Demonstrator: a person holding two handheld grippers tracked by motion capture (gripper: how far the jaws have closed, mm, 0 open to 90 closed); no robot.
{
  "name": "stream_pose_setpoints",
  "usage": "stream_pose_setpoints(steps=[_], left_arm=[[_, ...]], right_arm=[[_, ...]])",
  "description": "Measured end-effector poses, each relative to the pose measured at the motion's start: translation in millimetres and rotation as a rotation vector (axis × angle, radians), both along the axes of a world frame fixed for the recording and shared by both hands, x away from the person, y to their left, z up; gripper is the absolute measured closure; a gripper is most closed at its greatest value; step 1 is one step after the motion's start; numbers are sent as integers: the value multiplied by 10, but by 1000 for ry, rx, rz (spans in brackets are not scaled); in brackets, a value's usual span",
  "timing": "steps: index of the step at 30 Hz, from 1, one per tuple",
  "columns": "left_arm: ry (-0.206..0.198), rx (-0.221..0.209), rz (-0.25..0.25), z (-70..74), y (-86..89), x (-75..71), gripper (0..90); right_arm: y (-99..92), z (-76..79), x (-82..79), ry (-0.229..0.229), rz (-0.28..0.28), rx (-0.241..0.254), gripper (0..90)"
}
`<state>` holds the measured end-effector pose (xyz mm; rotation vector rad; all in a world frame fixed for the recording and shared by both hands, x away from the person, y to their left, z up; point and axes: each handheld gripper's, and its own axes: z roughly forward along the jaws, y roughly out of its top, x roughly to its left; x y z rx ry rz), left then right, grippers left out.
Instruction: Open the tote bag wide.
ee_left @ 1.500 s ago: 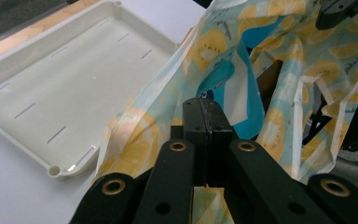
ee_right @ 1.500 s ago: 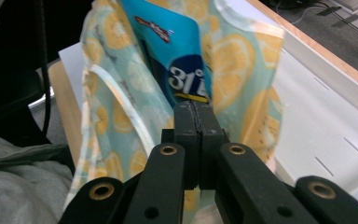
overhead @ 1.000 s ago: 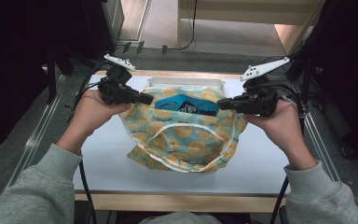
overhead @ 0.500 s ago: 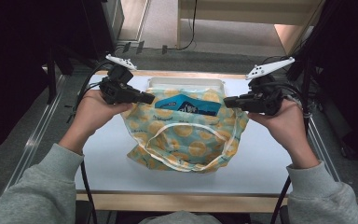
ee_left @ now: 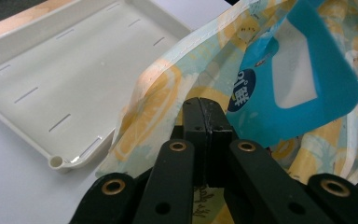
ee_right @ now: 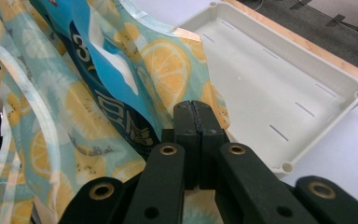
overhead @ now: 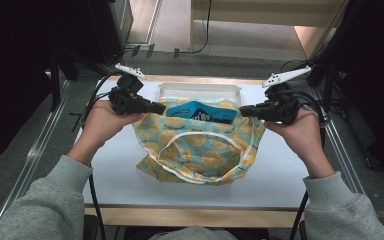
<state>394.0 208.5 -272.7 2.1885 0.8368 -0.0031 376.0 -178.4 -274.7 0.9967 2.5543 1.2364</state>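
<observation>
Currently the 2 grippers, left gripper [overhead: 156,108] and right gripper [overhead: 245,111], are clamped on opposite top corners of the lemon-print bag [overhead: 200,152]; its mouth runs left-right between them, blue packet [overhead: 202,112] inside, tray [overhead: 200,90] beyond.

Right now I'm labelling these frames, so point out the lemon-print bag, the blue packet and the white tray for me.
lemon-print bag [overhead: 200,155], high view, on its front panel.
blue packet [ee_left: 298,56], left gripper view, on its blue upper part.
white tray [ee_right: 279,79], right gripper view, on its bare floor.
</observation>
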Motion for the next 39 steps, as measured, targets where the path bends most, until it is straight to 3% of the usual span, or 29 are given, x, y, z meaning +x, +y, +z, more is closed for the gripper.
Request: stream_pose_setpoints(steps=[11, 21, 26, 32, 39], left_arm=[[25, -14, 0, -146, 38, -65, 900], [15, -25, -16, -132, 73, -289, 900], [17, -27, -23, -144, 64, -338, 900], [11, -24, -45, -142, 38, -448, 900], [9, -27, -75, -169, -4, -602, 900]], right_arm=[[0, -165, 1, 32, 1, 11, 900], [41, -125, -289, 5, 58, 24, 900], [88, -147, -311, -2, 63, 5, 900], [116, -221, -331, 25, 80, 7, 900], [156, -236, -478, 29, 106, 12, 900]])
